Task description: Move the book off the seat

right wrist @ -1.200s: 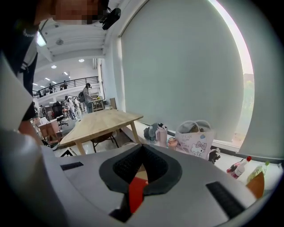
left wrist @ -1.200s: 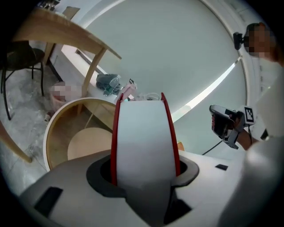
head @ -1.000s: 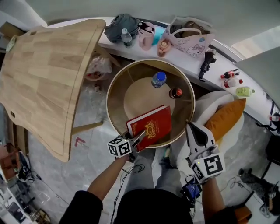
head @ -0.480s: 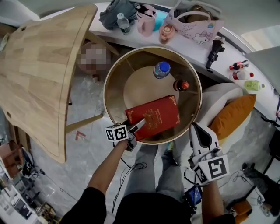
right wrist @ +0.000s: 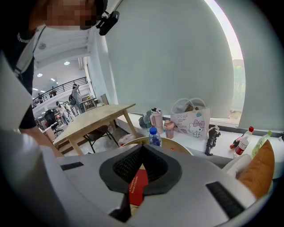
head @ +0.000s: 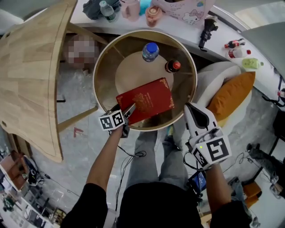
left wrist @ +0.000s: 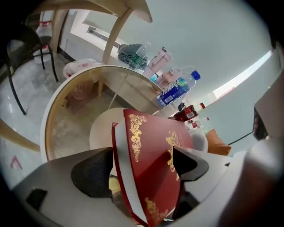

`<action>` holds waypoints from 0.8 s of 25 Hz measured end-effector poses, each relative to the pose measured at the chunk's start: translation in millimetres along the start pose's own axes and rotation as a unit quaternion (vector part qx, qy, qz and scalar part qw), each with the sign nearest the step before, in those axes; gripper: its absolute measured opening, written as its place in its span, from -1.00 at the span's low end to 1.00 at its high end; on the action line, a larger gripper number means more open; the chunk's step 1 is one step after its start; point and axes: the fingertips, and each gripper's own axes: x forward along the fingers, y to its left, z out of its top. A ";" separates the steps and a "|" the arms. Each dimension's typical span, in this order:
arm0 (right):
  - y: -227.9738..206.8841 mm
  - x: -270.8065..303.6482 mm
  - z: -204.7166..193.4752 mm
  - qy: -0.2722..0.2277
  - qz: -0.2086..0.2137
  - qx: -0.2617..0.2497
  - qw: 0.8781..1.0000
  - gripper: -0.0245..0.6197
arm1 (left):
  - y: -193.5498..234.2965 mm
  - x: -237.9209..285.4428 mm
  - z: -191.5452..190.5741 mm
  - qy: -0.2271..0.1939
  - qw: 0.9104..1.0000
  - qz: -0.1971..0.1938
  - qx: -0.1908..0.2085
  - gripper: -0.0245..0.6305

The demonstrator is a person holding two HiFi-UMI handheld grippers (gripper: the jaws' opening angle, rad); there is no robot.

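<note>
The red book [head: 144,100] with gold ornament lies on the round gold-rimmed table [head: 103,67], near its front edge. My left gripper [head: 129,110] is at the book's near left corner. In the left gripper view the book [left wrist: 151,164] stands between the jaws, which are opening; the left pad [left wrist: 91,173] shows a small gap to the page edge. My right gripper [head: 190,110] is shut and empty, hovering just off the table's right front rim. In the right gripper view, past the closed tips of my right gripper [right wrist: 141,148], a strip of the book [right wrist: 136,188] shows.
A blue-capped water bottle [head: 150,51] and a dark red-capped bottle [head: 173,66] stand at the back of the round table. A white armchair with an orange cushion [head: 229,95] is on the right, a wooden table [head: 31,71] on the left, and a cluttered ledge [head: 178,6] behind.
The book has moved from the round table's front rim further in over the table, carried by the left gripper. The right gripper stays beside the rim.
</note>
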 end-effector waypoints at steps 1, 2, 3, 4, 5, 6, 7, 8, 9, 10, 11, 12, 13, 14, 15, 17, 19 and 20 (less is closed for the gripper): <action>-1.7 -0.2 0.5 0.000 -0.001 -0.003 1.000 -0.88 | 4.3 -1.1 -0.4 0.004 1.000 0.022 0.020 0.37; -4.0 -1.3 0.9 0.000 -0.003 -0.005 1.000 -0.88 | 7.0 -2.2 -0.9 0.008 0.998 0.040 0.043 0.37; -6.5 -3.4 0.9 0.000 -0.005 -0.006 1.000 -0.88 | 8.8 -3.9 -1.5 0.011 0.996 0.056 0.062 0.36; -8.9 -6.8 0.6 -0.001 -0.008 -0.007 1.000 -0.88 | 10.1 -6.9 -1.5 0.009 0.995 0.069 0.076 0.30; -11.2 -11.2 0.6 -0.002 -0.012 -0.006 1.000 -0.88 | 11.3 -11.4 -0.1 0.003 0.993 0.080 0.084 0.22; -13.3 -16.5 1.1 -0.004 -0.017 -0.007 1.000 -0.88 | 12.4 -17.5 3.4 -0.008 0.992 0.091 0.088 0.13; -15.5 -22.7 1.9 -0.007 -0.021 -0.008 1.000 -0.88 | 13.1 -24.8 8.6 -0.023 0.990 0.101 0.092 -0.04; -17.8 -29.8 2.8 -0.010 -0.024 -0.010 1.000 -0.88 | 12.6 -32.4 14.1 -0.038 0.988 0.111 0.096 -0.19; -20.4 -37.7 3.5 -0.014 -0.026 -0.010 1.000 -0.88 | 10.4 -39.9 18.4 -0.049 0.987 0.119 0.101 -0.26; -23.0 -46.5 4.0 -0.019 -0.028 -0.009 0.999 -0.88 | 6.0 -47.6 21.2 -0.056 0.985 0.124 0.106 -0.27; -24.9 -55.7 4.7 -0.023 -0.031 -0.008 0.999 -0.88 | -0.2 -56.5 22.9 -0.063 0.984 0.127 0.112 -0.32; -25.8 -64.6 6.1 -0.028 -0.031 -0.008 0.999 -0.88 | -7.8 -67.5 24.7 -0.072 0.982 0.130 0.118 -0.42; -25.9 -73.2 9.3 -0.034 -0.032 -0.008 0.999 -0.88 | -16.6 -80.1 27.6 -0.083 0.979 0.134 0.129 -0.53; -25.3 -82.2 14.0 -0.042 -0.033 -0.010 0.999 -0.88 | -27.0 -93.3 31.3 -0.096 0.975 0.139 0.144 -0.66; -23.8 -91.8 19.3 -0.050 -0.031 -0.013 0.998 -0.88 | -39.6 -106.4 34.7 -0.109 0.970 0.142 0.162 -0.77; -18.7 -113.6 29.9 -0.070 -0.022 -0.025 0.997 -0.88 | -71.8 -132.6 39.0 -0.139 0.960 0.141 0.197 -0.88; -13.3 -139.2 40.4 -0.090 -0.015 -0.035 0.995 -0.88 | -112.5 -159.9 39.5 -0.170 0.949 0.130 0.231 -0.88; -11.3 -153.8 45.1 -0.099 -0.013 -0.038 0.994 -0.88 | -135.9 -174.3 37.7 -0.186 0.944 0.120 0.246 -0.88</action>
